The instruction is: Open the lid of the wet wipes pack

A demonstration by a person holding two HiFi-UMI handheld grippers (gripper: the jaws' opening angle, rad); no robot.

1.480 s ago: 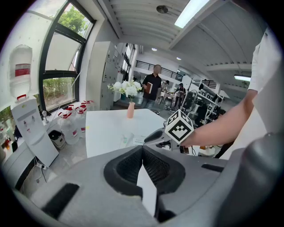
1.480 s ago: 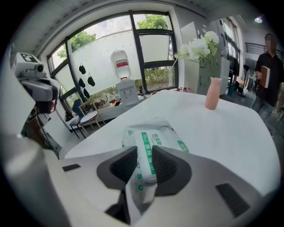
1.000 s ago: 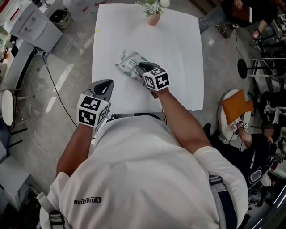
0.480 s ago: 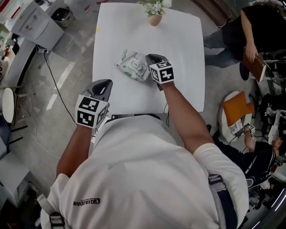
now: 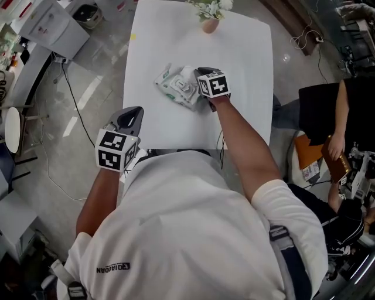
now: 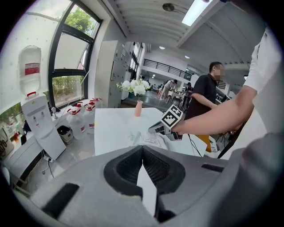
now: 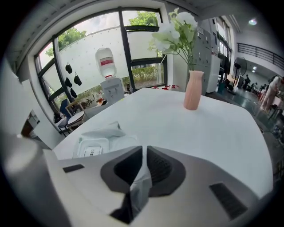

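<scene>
- Wet wipes pack [image 5: 176, 87] lying on the white table [image 5: 240, 70], left of the middle, with crumpled film at both ends and well apart from every table edge.
- Lid [image 7: 92, 148], a white rounded rectangle on the pack's upper face, lying flat and closed, uncovered in the right gripper view.
- Right gripper [image 5: 200, 72] down at the pack's right end, its marker cube [image 5: 214, 85] hiding that end from the head view.
- Its jaws narrowly apart, having just been opening, with a grey-white fold of the pack's film in the slit; no firm squeeze to be seen.
- Left gripper [image 5: 135, 111] at the table's near-left corner, well apart from the pack, jaws tip to tip and empty.
- Pink vase [image 5: 210, 24] with white flowers [image 5: 208, 8] upright at the far table edge, well apart from pack and grippers, blocking nothing.
- Tabletop plain, white and matte, bare around the pack on the far and left sides.
- Grey glossy floor [image 5: 88, 99] all round the table.
- Water dispenser [image 6: 37, 117] standing by tall windows [image 6: 66, 66], with a dark bin [image 6: 63, 131] and several capped water bottles [image 6: 80, 122] on the floor beside it.
- Person in black [image 5: 328, 111] standing off to the table's right, well apart from it.
- Long ceiling lights and an upper gallery further back in the left gripper view.
</scene>
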